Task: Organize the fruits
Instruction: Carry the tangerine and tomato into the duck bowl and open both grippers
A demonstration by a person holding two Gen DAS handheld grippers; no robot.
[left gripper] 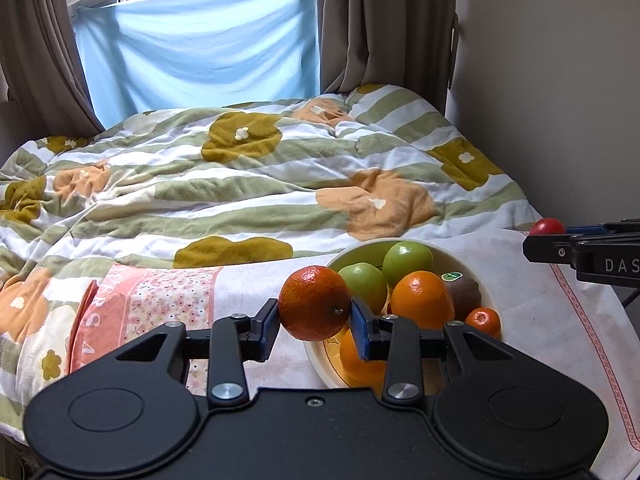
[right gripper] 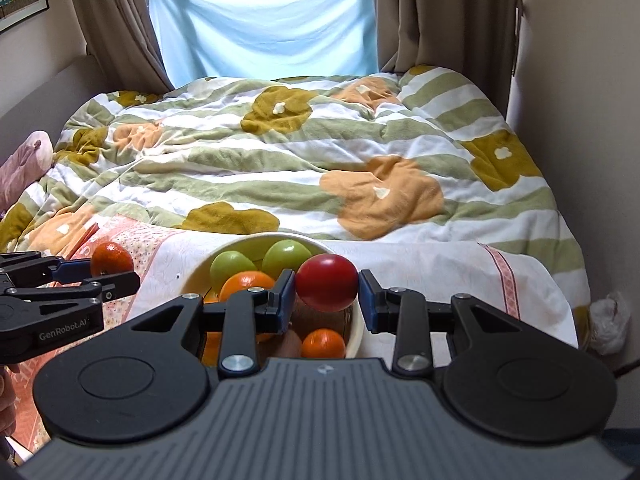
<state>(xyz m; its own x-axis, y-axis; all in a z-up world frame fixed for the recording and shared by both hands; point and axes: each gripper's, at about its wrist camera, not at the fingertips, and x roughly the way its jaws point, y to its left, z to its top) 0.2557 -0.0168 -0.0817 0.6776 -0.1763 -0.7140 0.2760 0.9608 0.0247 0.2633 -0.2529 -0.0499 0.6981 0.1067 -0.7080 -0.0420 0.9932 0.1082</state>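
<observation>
My left gripper (left gripper: 315, 320) is shut on a dark orange mandarin (left gripper: 314, 303), held just left of the cream bowl (left gripper: 474, 262). My right gripper (right gripper: 327, 296) is shut on a red fruit (right gripper: 327, 282), held above the bowl (right gripper: 240, 245). The bowl holds two green apples (left gripper: 407, 258), oranges (left gripper: 422, 299), a small mandarin (left gripper: 484, 321) and a brown kiwi (left gripper: 464, 295). In the right wrist view the left gripper (right gripper: 96, 274) and its mandarin (right gripper: 111, 258) show at the left. In the left wrist view the right gripper (left gripper: 552, 236) and the red fruit (left gripper: 547, 226) show at the right edge.
The bowl stands on a white cloth (left gripper: 540, 312) at the foot of a bed with a flowered quilt (left gripper: 240, 184). A pink patterned cloth (left gripper: 160, 292) lies to the left. A wall (left gripper: 560, 100) runs along the right. A white bag (right gripper: 610, 322) sits by the bed's right corner.
</observation>
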